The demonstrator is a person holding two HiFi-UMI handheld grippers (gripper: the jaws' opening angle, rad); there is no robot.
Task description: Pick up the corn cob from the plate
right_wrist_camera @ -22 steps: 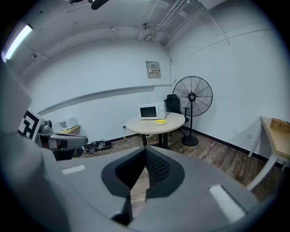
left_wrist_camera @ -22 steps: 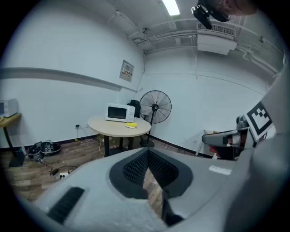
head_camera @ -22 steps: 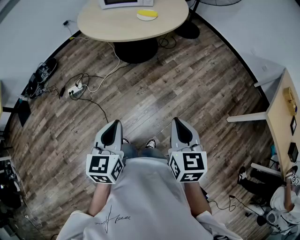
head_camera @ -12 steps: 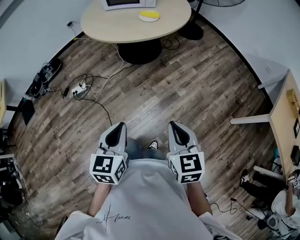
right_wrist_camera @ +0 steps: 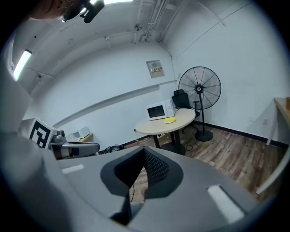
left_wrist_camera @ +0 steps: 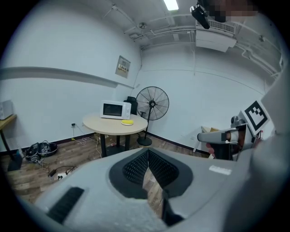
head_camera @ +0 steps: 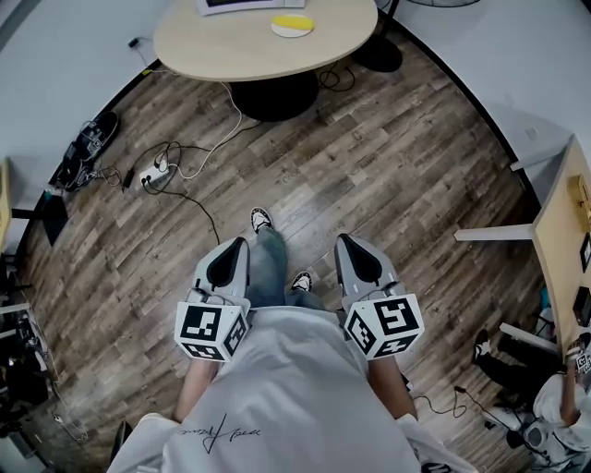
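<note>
Foot [head_camera: 261, 219] stepped forward; left gripper [head_camera: 235, 245], right gripper [head_camera: 345, 241] closed (corn cob [head_camera: 293, 22] distant)

So the left gripper [left_wrist_camera: 147, 152] fills the near bottom, jaws pinched together at the tips with nothing in them, just a sliver of wood floor [left_wrist_camera: 27, 174] showing behind. Far across the room there's a round table [left_wrist_camera: 97, 123] with a microwave [left_wrist_camera: 115, 109] on it and a yellow plate [left_wrist_camera: 127, 122] just right of that, too small to tell what's on it, plus a standing fan [left_wrist_camera: 152, 103] right of the table against the far wall. Off to the right the right gripper [left_wrist_camera: 204, 137] pokes in sideways, and a power strip [left_wrist_camera: 59, 173] lies on the floor at left.
</note>
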